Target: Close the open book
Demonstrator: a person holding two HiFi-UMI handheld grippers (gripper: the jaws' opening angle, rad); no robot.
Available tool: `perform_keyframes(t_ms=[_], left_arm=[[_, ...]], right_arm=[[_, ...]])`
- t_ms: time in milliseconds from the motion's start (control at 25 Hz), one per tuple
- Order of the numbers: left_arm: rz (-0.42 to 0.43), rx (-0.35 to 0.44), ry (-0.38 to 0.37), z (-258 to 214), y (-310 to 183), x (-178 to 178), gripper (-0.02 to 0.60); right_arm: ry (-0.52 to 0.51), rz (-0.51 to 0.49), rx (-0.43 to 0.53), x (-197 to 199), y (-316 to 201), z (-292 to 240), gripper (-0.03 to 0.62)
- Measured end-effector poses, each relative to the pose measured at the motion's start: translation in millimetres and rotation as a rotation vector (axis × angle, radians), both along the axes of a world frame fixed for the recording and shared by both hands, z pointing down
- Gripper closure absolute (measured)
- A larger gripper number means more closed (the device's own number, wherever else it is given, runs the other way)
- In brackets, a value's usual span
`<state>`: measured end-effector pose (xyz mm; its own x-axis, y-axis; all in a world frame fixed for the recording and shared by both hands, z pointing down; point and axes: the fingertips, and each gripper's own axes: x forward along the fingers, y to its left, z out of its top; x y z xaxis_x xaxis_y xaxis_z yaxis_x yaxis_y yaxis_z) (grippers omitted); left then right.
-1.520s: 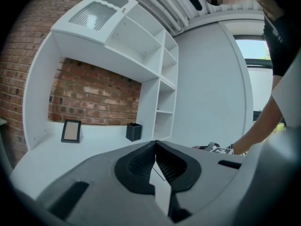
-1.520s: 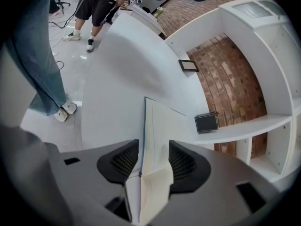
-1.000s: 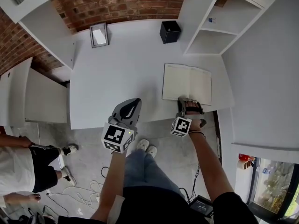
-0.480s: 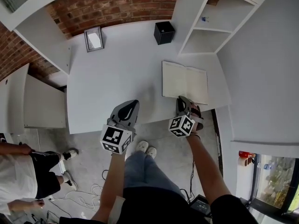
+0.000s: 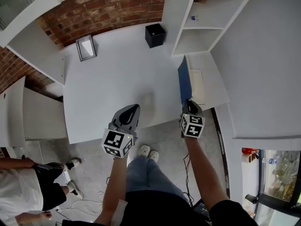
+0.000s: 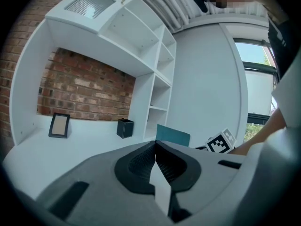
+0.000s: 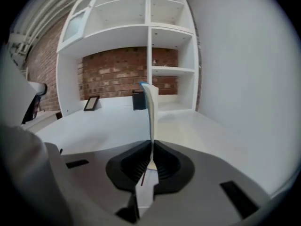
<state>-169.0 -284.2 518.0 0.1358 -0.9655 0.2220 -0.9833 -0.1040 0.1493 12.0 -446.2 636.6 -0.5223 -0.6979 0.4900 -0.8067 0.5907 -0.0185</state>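
Head view: my right tongs [image 5: 187,104], just closing, grip the book cover [image 5: 184,80] upright at the counter's [image 5: 117,79] three o'clock; left tongs [image 5: 133,109] closed, empty.

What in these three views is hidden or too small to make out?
- Head view: small item on the shelf, too small to identify.
- Head view: picture frame, its content too small to tell.
- Left gripper view: book, only a teal corner shows above the body of the left gripper.
- Right gripper view: book edge-on, so how many leaves the right gripper clamps is unclear.
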Motion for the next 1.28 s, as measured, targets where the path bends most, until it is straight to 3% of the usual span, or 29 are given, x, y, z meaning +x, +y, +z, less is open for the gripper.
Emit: perform_keyframes(t_ms=[360, 560, 720, 1160, 1280], left_arm=[[0.033, -0.020, 0.013, 7, -14, 13, 0.574], [0.045, -0.027, 0.010, 10, -23, 19, 0.574], [0.052, -0.037, 0.007, 13, -27, 23, 0.574], [0.059, -0.019, 0.005, 7, -37, 24, 0.574], [0.072, 0.002, 0.000, -2, -43, 27, 0.574]], right_arm=[[-0.224, 0.226, -0.233, 44, -20, 28, 0.562], [-0.072, 0.263, -0.234, 60, -28, 43, 0.491], [0.068, 0.236, -0.192, 64, -31, 47, 0.473], [-0.014, 0.250, -0.196, 75, -27, 32, 0.471], [-0.045, 0.269, -0.152, 90, -22, 10, 0.471]])
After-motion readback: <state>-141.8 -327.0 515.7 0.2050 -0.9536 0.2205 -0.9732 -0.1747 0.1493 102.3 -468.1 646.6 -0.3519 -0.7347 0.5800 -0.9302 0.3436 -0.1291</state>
